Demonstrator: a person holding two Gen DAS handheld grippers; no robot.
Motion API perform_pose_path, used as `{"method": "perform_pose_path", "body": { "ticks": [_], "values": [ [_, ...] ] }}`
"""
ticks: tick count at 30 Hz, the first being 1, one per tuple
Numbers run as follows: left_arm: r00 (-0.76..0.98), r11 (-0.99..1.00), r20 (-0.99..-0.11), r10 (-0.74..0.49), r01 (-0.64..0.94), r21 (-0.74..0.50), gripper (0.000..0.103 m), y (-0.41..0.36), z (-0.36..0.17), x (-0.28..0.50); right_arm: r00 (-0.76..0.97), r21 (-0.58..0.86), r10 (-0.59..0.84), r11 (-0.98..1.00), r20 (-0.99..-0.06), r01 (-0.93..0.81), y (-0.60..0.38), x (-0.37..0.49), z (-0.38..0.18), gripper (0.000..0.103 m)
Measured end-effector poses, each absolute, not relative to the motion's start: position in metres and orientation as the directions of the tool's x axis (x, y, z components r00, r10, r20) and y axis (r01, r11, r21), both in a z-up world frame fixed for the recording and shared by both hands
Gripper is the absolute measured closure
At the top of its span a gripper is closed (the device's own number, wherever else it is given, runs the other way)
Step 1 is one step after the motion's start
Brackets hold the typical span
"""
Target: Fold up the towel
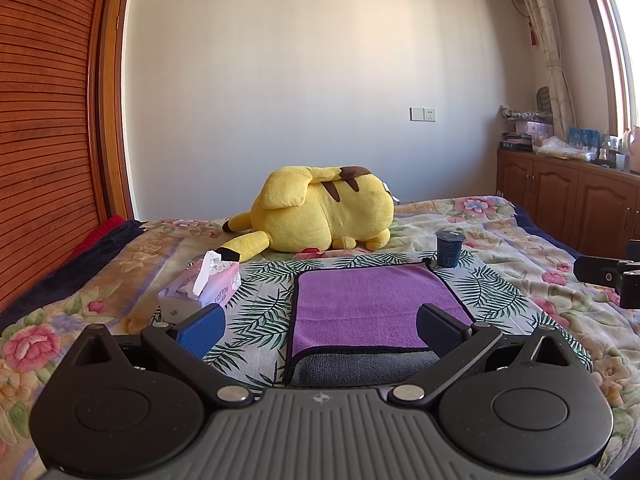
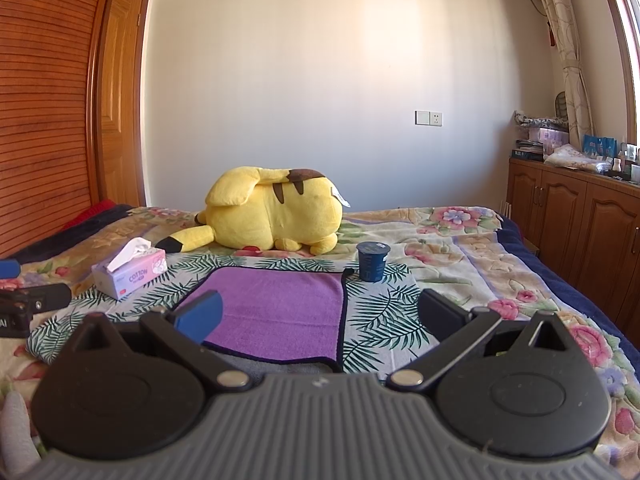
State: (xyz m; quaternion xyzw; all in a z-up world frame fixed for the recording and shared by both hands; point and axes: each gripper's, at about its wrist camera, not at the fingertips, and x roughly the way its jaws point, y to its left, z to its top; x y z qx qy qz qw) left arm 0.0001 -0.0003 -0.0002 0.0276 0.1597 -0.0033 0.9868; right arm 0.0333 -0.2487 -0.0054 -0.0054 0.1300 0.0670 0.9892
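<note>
A purple towel (image 1: 368, 304) with a dark border lies folded on a leaf-print cloth on the bed, its grey underside (image 1: 360, 368) showing at the near edge. It also shows in the right wrist view (image 2: 280, 312). My left gripper (image 1: 320, 332) is open and empty, hovering just before the towel's near edge. My right gripper (image 2: 320, 320) is open and empty, over the towel's near right corner. Part of the right gripper (image 1: 608, 276) shows at the left view's right edge, and part of the left gripper (image 2: 28, 304) at the right view's left edge.
A tissue box (image 1: 200, 288) stands left of the towel. A dark blue cup (image 1: 449, 249) stands at its far right corner. A yellow plush toy (image 1: 320, 216) lies behind. A wooden wardrobe (image 1: 44, 120) is on the left, cabinets (image 1: 560, 200) on the right.
</note>
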Motion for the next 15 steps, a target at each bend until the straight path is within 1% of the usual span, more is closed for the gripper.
{"method": "perform_pose_path", "body": {
  "ticks": [15],
  "values": [
    [0.948, 0.998, -0.319, 0.001, 0.017, 0.055, 0.016, -0.0005, -0.0004, 0.0004, 0.957, 0.007, 0.132, 0.991, -0.26, -0.134, -0.2488, 0.034, -0.0051, 0.0]
  ]
}}
